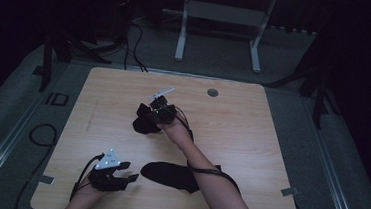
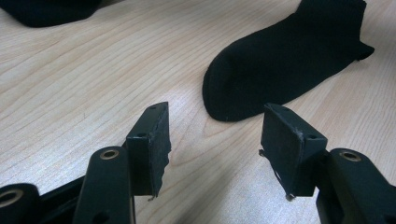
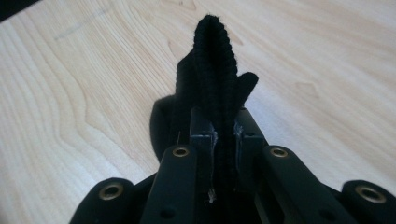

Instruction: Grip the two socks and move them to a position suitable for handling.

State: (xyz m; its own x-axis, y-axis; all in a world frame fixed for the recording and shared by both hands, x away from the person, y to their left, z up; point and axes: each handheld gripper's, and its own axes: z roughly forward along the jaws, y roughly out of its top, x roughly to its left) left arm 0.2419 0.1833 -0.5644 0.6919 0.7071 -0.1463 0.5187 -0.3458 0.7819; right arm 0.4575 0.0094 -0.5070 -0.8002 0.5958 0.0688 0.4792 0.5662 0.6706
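right gripper (image 3: 223, 135) clamps a bunched black sock (image 3: 212, 70) mid-table — probably to lift it. left gripper (image 2: 215, 140) waits, jaws apart and empty, before the flat sock (image 2: 285, 60) — likely its next pickup.

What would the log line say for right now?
left gripper: open, empty, by flat sock | right gripper: shut on second sock | table: wood
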